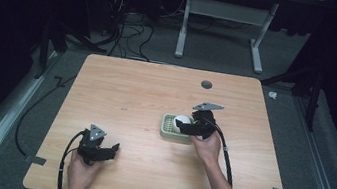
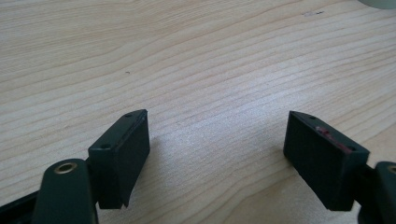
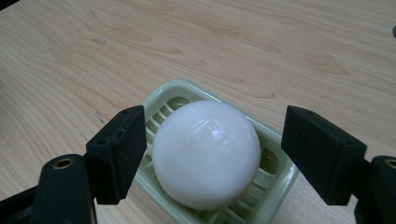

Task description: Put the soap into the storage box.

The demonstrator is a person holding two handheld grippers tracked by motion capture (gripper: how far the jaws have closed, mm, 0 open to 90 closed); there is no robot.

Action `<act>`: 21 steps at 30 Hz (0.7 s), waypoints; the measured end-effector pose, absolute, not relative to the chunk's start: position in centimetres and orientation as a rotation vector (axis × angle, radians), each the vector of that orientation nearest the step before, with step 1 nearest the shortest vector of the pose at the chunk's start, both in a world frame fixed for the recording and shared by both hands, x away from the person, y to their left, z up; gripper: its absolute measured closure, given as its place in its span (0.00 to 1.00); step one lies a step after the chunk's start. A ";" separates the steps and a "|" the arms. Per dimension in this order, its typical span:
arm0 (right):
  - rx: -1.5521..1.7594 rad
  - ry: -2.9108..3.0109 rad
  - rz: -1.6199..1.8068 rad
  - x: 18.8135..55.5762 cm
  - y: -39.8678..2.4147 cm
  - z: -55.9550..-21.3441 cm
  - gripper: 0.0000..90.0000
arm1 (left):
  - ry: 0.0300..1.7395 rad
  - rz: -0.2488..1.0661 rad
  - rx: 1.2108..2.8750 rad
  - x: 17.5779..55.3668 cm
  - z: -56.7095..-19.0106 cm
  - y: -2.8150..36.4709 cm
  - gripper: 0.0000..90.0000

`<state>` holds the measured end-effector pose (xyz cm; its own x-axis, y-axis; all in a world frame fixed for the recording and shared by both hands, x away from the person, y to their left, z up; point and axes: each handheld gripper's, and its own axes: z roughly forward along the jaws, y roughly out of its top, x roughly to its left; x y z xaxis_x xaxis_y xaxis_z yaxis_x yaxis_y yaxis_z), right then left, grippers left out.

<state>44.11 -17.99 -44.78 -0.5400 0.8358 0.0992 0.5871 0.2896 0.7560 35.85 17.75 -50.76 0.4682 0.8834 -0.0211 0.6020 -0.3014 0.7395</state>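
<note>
Floor cables, a pale metal frame (image 1: 222,26) beyond the far edge and a small dark round plug (image 1: 206,84) in the board come through in the high view, along with the whole light wooden table (image 1: 132,89) and both forearms entering from the bottom. That same view puts the left gripper (image 1: 108,150) near the table's front left, held low over bare wood, well apart from the pale green slotted plastic tray (image 1: 168,125) that sits right of centre. The right gripper (image 1: 183,125) reaches in over that tray from its right side.

Grain and a faint dark speck on the wood appear in the left gripper view, which also catches a sliver of the pale green tray (image 2: 379,3) at its top right corner. The left gripper (image 2: 217,158) has its jaws spread wide with only tabletop between them; they hold nothing.

Detail of the load comes from the right gripper view: a smooth, glossy white rounded ball (image 3: 206,154) rests on the ribs of the tray (image 3: 280,184), covering most of its slots. The right gripper (image 3: 211,156) has its jaws wide apart, one on each side of the ball, with a visible gap to it on both sides, so nothing is gripped.
</note>
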 end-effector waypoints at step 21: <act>1.344 2.169 1.197 42.5 -21.7 -43.7 0.28 | 1.230 0.519 2.023 35.9 -50.8 17.7 0.26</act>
<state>42.54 -21.73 -43.66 -0.5050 0.8499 0.1502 0.5801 0.2054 0.7882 35.85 17.74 -50.76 0.4683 0.8833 -0.0205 0.6020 -0.3019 0.7392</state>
